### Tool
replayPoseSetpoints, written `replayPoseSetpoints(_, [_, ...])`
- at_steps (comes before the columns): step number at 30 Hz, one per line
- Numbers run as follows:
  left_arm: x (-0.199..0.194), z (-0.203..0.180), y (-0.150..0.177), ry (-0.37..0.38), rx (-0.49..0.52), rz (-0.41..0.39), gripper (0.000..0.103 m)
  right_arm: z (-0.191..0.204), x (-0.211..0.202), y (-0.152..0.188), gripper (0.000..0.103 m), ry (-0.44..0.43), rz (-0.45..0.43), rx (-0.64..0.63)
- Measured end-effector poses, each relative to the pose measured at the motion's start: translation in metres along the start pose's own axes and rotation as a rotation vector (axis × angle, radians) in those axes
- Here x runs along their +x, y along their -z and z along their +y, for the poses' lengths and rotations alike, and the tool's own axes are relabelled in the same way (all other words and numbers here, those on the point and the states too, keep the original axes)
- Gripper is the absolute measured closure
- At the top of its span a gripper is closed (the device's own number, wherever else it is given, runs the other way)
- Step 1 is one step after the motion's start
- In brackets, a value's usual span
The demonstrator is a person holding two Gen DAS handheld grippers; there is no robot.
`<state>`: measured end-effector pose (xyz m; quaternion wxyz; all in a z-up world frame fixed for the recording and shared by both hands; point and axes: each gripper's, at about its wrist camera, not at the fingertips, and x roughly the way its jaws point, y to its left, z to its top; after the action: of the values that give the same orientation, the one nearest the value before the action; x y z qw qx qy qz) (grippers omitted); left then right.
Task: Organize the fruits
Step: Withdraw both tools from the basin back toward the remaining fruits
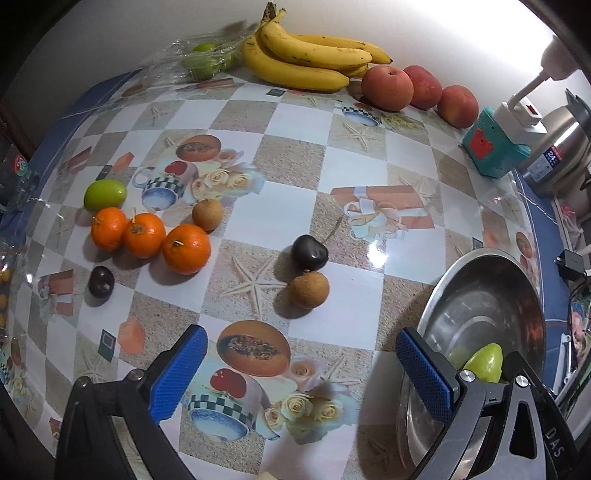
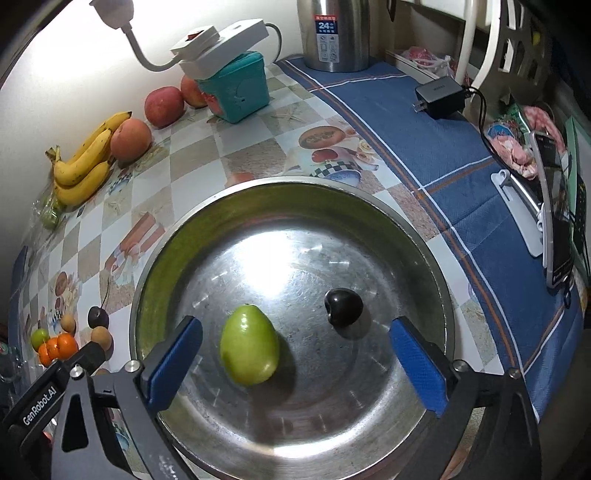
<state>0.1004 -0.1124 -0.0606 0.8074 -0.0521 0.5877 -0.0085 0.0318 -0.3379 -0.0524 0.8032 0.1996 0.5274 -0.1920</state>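
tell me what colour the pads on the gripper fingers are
Blue, with a textured surface; clearest on the right gripper's finger pads in the right wrist view.

We take this for a home kitchen or dining corner: a table [image 1: 295,122] under a printed checkered oilcloth, bananas [image 1: 310,59] and peaches [image 1: 388,88] against the wall, a steel bowl [image 2: 229,214], a steel kettle [image 2: 334,33], a power strip [image 2: 221,40], a charger [image 2: 439,98] and a phone [image 2: 557,214] on blue cloth [image 2: 424,155].
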Motion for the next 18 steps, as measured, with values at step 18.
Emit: replayPoseSetpoints(18, [-0.028, 0.048, -0.02, -0.107, 0.035, -0.121, 0.0, 0.024, -0.003, 0.006, 0.001, -0.12, 0.003, -0.055])
